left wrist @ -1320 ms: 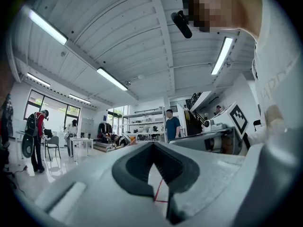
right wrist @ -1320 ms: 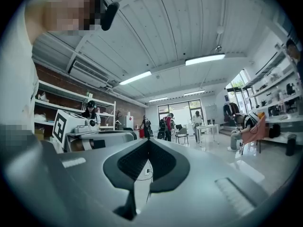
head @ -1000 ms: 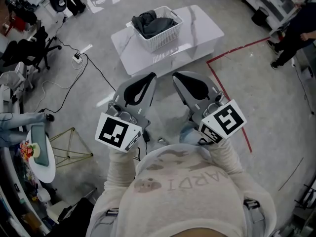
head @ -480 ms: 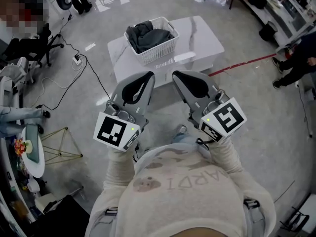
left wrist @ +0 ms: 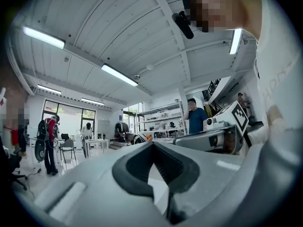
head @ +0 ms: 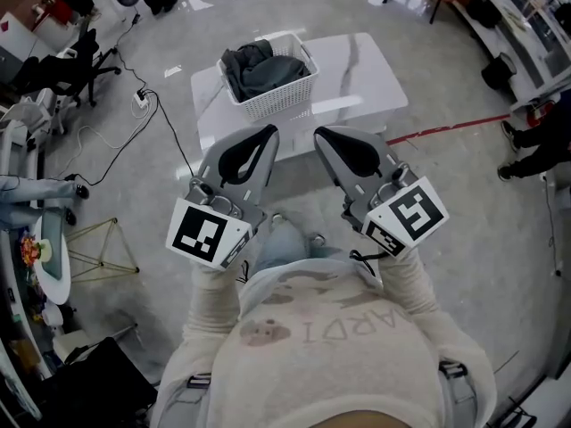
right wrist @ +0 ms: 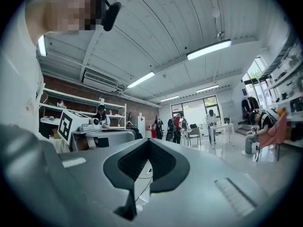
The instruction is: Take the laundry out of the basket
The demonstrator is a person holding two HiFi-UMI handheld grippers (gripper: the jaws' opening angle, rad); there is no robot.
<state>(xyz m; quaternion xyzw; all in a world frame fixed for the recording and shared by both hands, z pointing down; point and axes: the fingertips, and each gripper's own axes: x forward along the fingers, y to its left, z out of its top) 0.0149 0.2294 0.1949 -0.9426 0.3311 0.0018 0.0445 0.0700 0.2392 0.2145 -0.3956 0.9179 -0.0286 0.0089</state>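
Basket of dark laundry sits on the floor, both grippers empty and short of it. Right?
No: the basket stands on the white table, not the floor, per the head view. The dark laundry is in it; left gripper and right gripper are empty, short of it.

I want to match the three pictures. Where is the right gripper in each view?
Head view: the right gripper is right of centre, jaws together, pointing up the picture towards the basket.
Left gripper view: it lies right of the middle, seen from the side.
Right gripper view: its own jaws fill the lower middle.
Shared landmark: the person's sweater, at the right edge and the left edge of the gripper views.
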